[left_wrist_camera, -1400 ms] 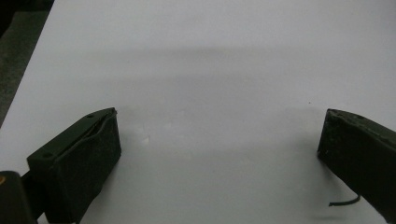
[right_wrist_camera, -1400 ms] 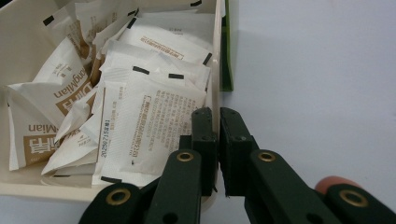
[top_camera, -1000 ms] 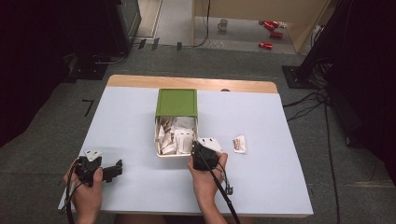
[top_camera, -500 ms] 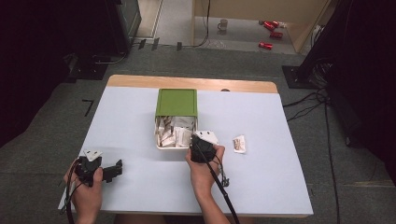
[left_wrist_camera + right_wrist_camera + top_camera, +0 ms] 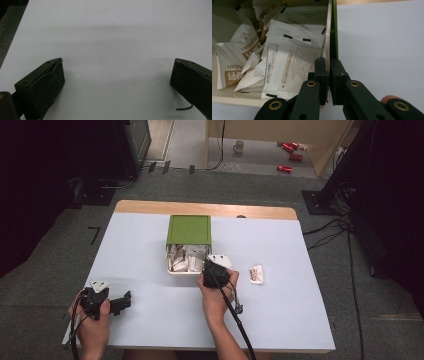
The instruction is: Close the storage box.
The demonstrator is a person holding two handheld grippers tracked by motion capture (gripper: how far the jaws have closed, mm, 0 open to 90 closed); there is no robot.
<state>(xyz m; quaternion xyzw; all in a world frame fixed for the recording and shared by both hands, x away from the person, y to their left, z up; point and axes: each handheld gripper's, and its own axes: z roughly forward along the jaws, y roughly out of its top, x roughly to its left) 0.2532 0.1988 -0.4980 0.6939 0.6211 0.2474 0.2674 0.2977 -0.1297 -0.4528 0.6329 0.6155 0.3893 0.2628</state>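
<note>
A cream box (image 5: 170, 266) with a green lid (image 5: 189, 230) over its far half stands mid-table, full of several white sachets (image 5: 186, 260). My right gripper (image 5: 210, 266) is at the box's near right corner. In the right gripper view its jaws (image 5: 327, 62) are shut on the box's right wall (image 5: 329, 30), one jaw inside beside the sachets (image 5: 292, 60) and one outside. My left gripper (image 5: 125, 301) rests on the table at the near left, well away from the box. Its jaws (image 5: 117, 72) stand wide open over bare table, with nothing between them.
One loose sachet (image 5: 256, 274) lies on the white table (image 5: 300, 310) just right of my right hand. The right gripper's cable (image 5: 240, 320) trails back along the forearm. Beyond the table's wooden far edge (image 5: 210, 209) are dark stands and floor cables.
My right gripper has moved forward, away from the person, along the box's right side. The uncovered part of the box looks shorter. The left gripper has kept still.
</note>
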